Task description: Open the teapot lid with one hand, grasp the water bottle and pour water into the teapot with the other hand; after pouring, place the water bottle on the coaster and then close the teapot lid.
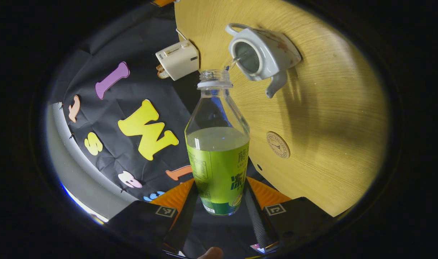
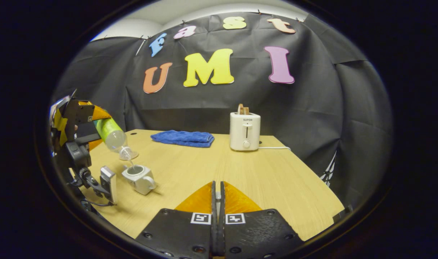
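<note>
The left tongs [image 1: 219,201] are grasping the water bottle [image 1: 219,151], tilted with its open mouth just above the open teapot [image 1: 262,54] – a thin stream falls in, so pouring is the step in hand. The right tongs [image 2: 216,201] are clenched; whether on the lid, I cannot tell. Next the bottle must be righted and carried to the coaster [image 1: 278,144] on the worktop [image 1: 330,126].

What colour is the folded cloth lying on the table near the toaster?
Blue. The cloth shows best in the right gripper view, left of the toaster.
</note>
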